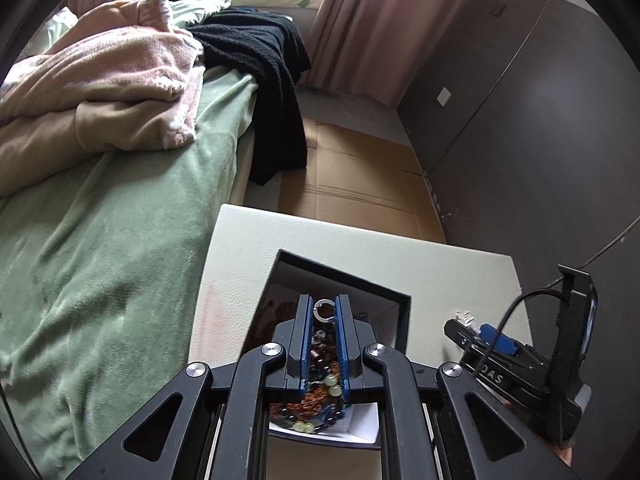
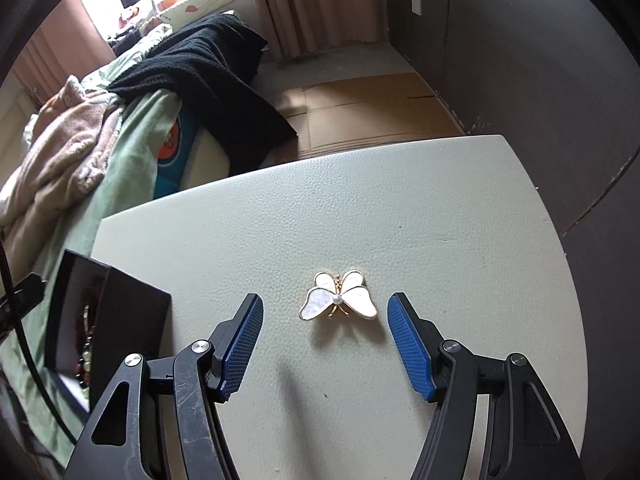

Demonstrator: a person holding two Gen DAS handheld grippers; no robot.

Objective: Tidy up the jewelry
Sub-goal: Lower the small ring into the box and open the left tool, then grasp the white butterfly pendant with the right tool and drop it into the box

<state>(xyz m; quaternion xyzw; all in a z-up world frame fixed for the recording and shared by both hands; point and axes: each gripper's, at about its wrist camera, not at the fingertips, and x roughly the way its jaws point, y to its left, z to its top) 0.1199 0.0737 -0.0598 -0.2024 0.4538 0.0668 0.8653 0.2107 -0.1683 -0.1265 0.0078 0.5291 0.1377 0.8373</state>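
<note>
My left gripper (image 1: 324,309) hangs over an open black jewelry box (image 1: 344,276) and is shut on a small silver ring (image 1: 323,307) pinched at its tips. Inside the box lie beaded bracelets (image 1: 320,396), brown, dark and pale green. A white and gold butterfly brooch (image 2: 339,296) with a pearl centre lies flat on the pale table (image 2: 360,208). My right gripper (image 2: 325,299) stands open just above it, one blue pad on each side, neither touching it. The box (image 2: 120,320) is to the left of that gripper. The right gripper (image 1: 468,322) also shows at the right of the left wrist view.
A bed with a green sheet (image 1: 100,260), a pink blanket (image 1: 100,80) and a black garment (image 1: 264,80) runs along the table's left and far side. Flattened cardboard (image 1: 352,176) covers the floor beyond the table. Dark cabinet doors (image 1: 520,120) and a pink curtain (image 1: 380,20) stand to the right.
</note>
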